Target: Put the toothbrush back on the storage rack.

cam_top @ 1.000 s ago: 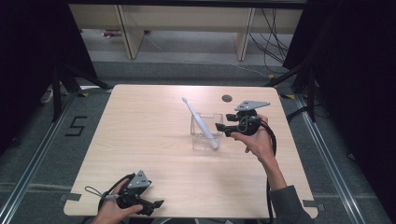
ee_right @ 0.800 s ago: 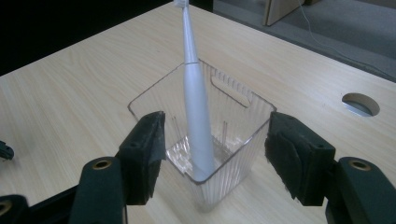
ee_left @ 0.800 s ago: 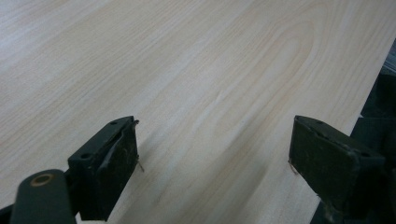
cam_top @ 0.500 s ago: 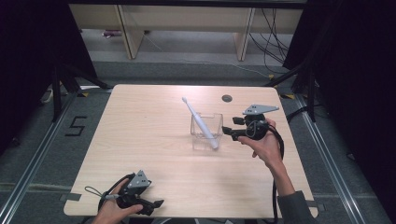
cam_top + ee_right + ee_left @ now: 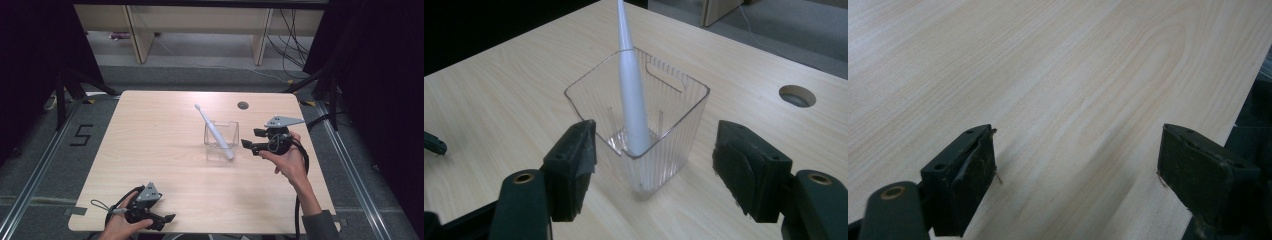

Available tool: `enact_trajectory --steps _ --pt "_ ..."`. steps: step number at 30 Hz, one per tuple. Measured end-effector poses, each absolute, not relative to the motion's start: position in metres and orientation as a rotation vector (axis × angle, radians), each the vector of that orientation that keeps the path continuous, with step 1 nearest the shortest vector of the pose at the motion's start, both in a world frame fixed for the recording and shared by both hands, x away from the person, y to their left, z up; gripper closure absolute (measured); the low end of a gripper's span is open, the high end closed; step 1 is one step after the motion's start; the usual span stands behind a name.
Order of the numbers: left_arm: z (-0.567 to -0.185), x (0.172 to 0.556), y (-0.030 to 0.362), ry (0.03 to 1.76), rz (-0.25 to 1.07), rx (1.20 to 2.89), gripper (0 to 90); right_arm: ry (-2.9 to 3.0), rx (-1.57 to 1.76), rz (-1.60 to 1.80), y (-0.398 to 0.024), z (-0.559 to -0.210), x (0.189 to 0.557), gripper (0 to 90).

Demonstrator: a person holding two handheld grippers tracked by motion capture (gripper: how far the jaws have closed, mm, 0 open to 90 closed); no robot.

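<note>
Right gripper (image 5: 248,139) gapes wide, jaws just opened further, just right of the clear bin (image 5: 221,140) holding a toothbrush (image 5: 215,132); bare table (image 5: 160,145) all round.

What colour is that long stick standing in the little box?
White. The stick leans in the clear ribbed box, best seen in the right gripper view.
</note>
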State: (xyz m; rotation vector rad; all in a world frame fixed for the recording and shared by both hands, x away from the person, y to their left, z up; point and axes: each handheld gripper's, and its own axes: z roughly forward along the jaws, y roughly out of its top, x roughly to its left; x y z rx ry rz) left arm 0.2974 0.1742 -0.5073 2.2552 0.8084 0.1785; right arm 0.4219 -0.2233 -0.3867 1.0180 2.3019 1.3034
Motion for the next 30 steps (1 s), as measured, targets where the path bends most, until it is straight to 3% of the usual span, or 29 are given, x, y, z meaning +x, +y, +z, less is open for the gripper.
enact_trajectory --steps 7,30 --pt "-0.507 0.298 0.175 0.812 0.191 2.258 14.9 2.263 1.023 1.311 -0.230 -0.388 0.414 26.1" --pt "-0.507 0.298 0.175 0.810 0.194 2.260 14.9 2.278 1.037 1.275 -0.249 -0.401 0.393 26.3"
